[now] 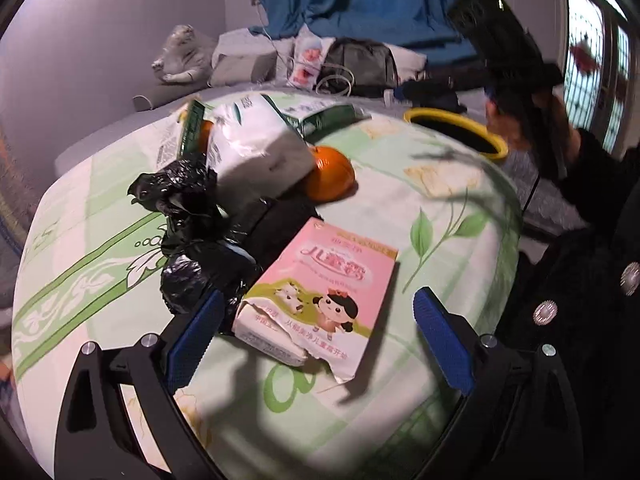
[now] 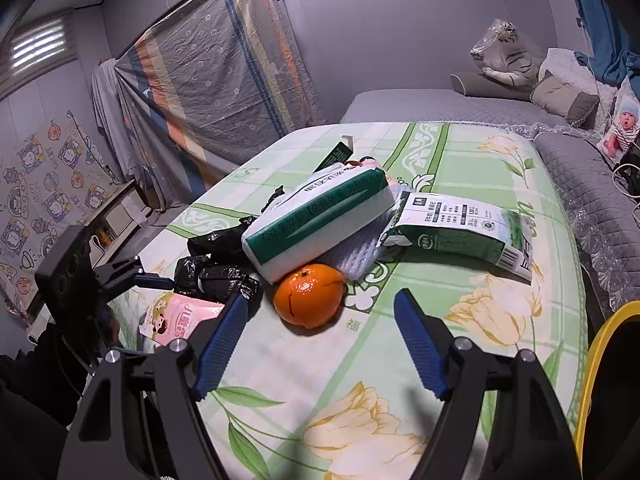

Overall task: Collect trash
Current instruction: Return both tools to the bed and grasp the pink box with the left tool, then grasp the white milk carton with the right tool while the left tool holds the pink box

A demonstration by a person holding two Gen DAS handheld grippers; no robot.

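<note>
A torn pink carton (image 1: 320,292) lies on the green floral cloth between the open fingers of my left gripper (image 1: 320,340). Beside it lie crumpled black bags (image 1: 192,232), a white-green tissue pack (image 1: 256,152), an orange peel (image 1: 332,174) and a green-white carton (image 1: 320,118). My right gripper (image 2: 320,344) is open and empty just short of the orange peel (image 2: 310,294). The tissue pack (image 2: 320,216), the green-white carton (image 2: 456,232), the black bags (image 2: 220,264) and the pink carton (image 2: 176,318) show in the right wrist view too.
A yellow-rimmed bin (image 1: 456,132) stands at the table's far right edge, and its rim (image 2: 592,368) shows by my right gripper. The right gripper's body (image 1: 504,44) hangs above it. A grey bed (image 2: 460,108) with pillows lies behind the table.
</note>
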